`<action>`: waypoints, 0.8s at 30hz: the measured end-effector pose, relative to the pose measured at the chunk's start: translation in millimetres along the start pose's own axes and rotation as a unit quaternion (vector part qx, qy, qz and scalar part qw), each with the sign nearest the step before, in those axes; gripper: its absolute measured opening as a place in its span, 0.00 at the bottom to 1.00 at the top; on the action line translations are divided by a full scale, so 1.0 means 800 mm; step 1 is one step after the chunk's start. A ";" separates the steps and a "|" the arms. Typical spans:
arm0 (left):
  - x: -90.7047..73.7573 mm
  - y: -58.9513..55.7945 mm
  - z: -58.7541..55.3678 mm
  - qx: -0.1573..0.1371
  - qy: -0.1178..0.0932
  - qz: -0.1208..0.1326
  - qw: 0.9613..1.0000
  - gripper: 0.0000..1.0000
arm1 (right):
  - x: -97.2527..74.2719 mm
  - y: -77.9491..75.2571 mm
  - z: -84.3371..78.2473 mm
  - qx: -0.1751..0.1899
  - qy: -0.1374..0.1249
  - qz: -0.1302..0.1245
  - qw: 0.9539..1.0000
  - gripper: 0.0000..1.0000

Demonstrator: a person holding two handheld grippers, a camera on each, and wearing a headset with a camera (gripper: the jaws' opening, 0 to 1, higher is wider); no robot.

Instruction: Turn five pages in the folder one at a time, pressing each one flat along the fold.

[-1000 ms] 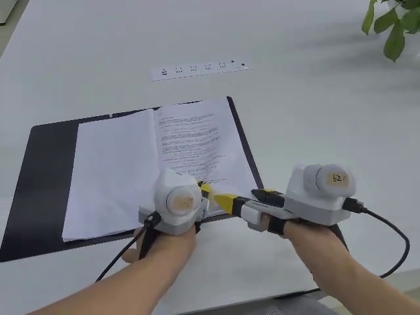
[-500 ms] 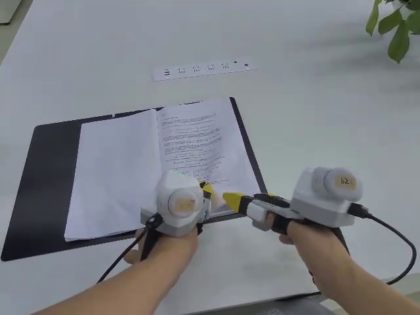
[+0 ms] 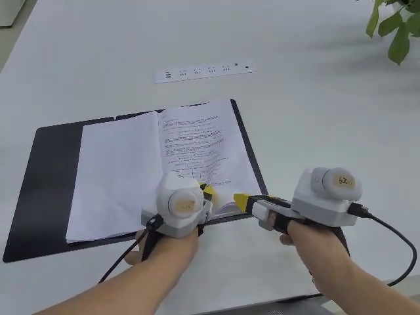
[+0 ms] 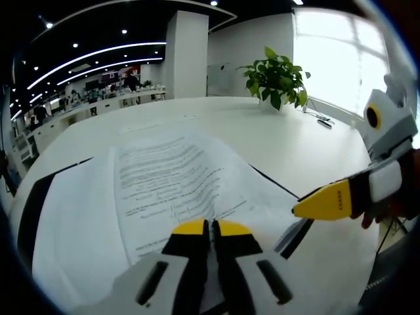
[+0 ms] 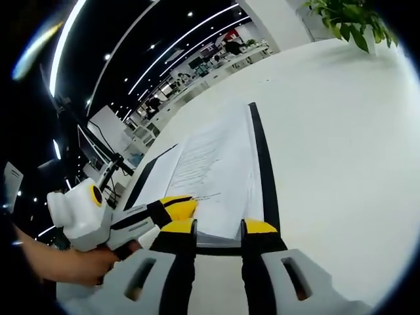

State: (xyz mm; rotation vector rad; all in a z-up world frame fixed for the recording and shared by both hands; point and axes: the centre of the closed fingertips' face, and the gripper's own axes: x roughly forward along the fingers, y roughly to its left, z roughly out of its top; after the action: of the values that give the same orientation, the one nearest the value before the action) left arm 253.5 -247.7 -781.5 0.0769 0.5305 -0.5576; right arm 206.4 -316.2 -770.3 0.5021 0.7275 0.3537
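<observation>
Black open folder [image 3: 46, 170] lies flat on the white table [image 3: 315, 118]. Left gripper [image 3: 207, 191], jaws clenched and empty, rests on the printed right-hand page [image 3: 197, 144] at its near edge, probably to steady the stack. Right gripper [image 3: 240, 200], jaws released, straddles the page's near corner, likely to lift one sheet.

We look steeply down on the counter [image 3: 315, 98] from head height. The left tool [image 4: 211, 226] camera skims low over the folder [image 4: 170, 170] toward the plant [image 4: 275, 79]. The right tool [image 5: 220, 226] camera faces its near corner, shared by all.
</observation>
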 end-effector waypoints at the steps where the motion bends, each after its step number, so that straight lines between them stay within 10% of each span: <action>1: 0.000 0.000 0.000 -0.001 0.002 0.000 1.000 0.03 | 0.000 -0.002 -0.001 -0.001 0.002 -0.002 1.000 0.13; 10: -0.004 -0.002 0.001 -0.005 0.022 -0.018 1.000 0.08 | -0.010 -0.016 0.007 0.007 -0.014 -0.026 1.000 0.00; 24: -0.071 0.019 0.030 0.000 0.002 -0.031 1.000 0.21 | -0.024 0.054 0.057 0.016 -0.074 0.045 0.996 0.00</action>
State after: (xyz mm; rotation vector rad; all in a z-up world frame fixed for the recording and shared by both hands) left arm 231.5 -212.0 -733.5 0.0613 0.5388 -0.6189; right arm 219.5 -304.0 -706.9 0.5865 0.5680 0.3852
